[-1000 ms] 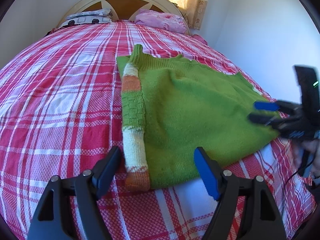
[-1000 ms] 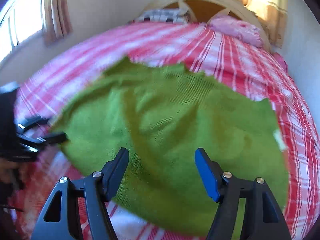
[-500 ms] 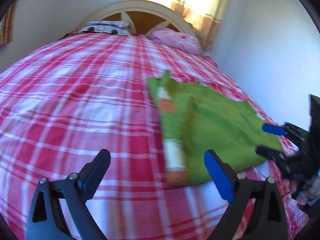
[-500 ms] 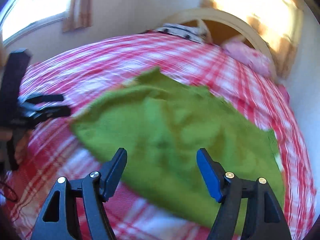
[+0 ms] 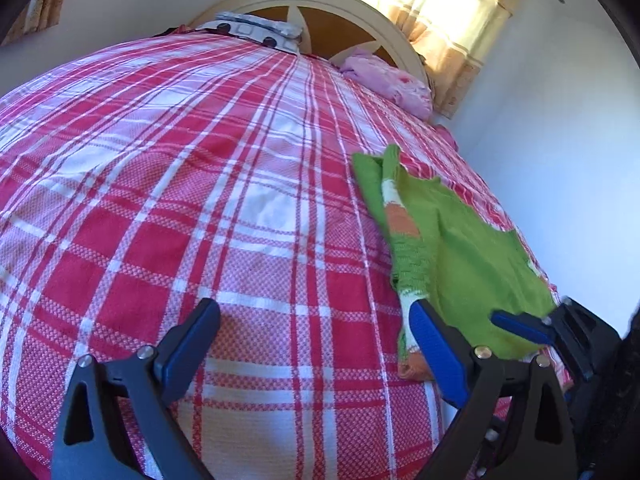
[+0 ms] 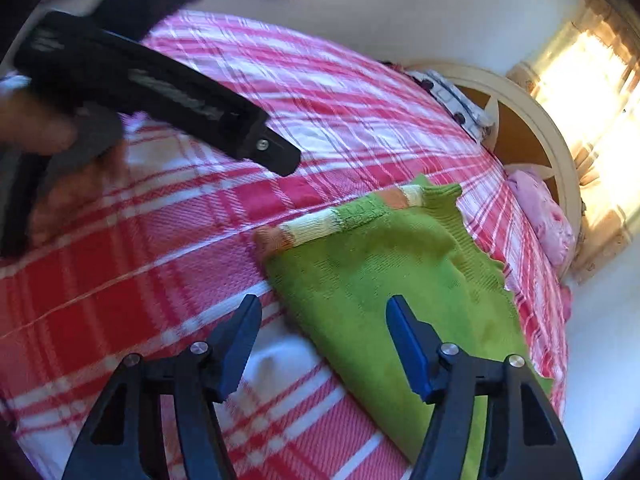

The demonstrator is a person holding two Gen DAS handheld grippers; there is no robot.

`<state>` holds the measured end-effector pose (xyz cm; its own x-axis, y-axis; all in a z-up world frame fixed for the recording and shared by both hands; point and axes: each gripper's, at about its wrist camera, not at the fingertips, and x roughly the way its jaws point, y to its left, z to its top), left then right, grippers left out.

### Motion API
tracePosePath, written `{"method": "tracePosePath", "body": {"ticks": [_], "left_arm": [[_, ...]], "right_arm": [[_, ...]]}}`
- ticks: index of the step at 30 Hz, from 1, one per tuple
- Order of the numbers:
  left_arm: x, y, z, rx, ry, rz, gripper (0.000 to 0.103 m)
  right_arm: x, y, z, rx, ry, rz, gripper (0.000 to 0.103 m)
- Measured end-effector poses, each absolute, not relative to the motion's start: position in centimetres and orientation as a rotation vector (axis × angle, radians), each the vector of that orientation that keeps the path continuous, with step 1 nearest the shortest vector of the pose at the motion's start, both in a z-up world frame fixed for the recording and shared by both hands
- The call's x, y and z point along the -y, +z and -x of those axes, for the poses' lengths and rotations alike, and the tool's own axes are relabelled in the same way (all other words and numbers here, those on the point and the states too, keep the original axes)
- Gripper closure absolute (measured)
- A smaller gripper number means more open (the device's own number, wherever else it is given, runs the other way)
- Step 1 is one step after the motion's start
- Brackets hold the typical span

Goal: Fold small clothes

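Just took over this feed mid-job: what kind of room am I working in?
Most likely a home bedroom: a bed with a red plaid bedspread, a curved cream headboard with pillows against it, and a curtained window. The green knit sweater lies on the bedspread.

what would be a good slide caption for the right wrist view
Open right tongs hover over a green knitted sweater lying on a red plaid bedspread.

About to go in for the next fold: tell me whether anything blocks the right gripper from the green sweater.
Nothing visible does. The right gripper hangs open just over the near edge of the green sweater, with only bare plaid bedspread beside it. The left gripper is off to the side.
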<state>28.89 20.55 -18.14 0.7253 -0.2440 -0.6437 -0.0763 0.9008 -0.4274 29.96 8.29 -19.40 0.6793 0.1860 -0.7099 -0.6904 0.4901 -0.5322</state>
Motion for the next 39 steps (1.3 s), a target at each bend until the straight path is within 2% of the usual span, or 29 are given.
{"method": "tracePosePath", "body": {"ticks": [8,9,10,12,19,28,32,34,38,39], "left_arm": [[-21.5,-18.3,-28.8,-0.752,-0.129,0.512,0.005],[-21.5,-18.2,-28.8,-0.750,-0.130,0.511,0.005],[-21.4,-18.1,-28.9,-0.752,-0.137,0.508,0.005],[-21.2,-17.7,-29.3,-0.749,-0.175,0.515,0.005],[-18.5,-16.2,-34.1,-0.760,-0.253,0.425,0.005],[-16.8,-17.0,-41.6,-0.811,-0.376,0.494,0.006],[-16.4,-17.8,-43.8,-0.841,-0.367,0.495,0.014],[-16.3,-18.2,-44.7,-0.853,-0.387,0.524,0.024],[-16.2,-18.9,-45.9,-0.874,-0.391,0.537,0.038],[-16.3,-19.0,-46.2,-0.880,-0.388,0.544,0.045]], "right_arm": [[-8.5,-19.9,-29.8,-0.594,0.562,0.884,0.038],[-8.4,-19.8,-30.0,-0.596,0.561,0.860,0.043],[-8.4,-19.8,-30.3,-0.612,0.566,0.842,0.060],[-8.4,-20.1,-30.8,-0.624,0.561,0.834,0.078],[-8.5,-20.9,-30.0,-0.593,0.546,0.848,0.078],[-8.3,-21.0,-30.4,-0.587,0.548,0.840,0.078],[-8.5,-21.2,-29.7,-0.573,0.542,0.849,0.078],[-8.5,-21.2,-29.5,-0.570,0.556,0.851,0.079],[-8.5,-21.3,-29.2,-0.574,0.563,0.843,0.079],[-8.5,-21.2,-29.2,-0.577,0.566,0.839,0.079]]}}
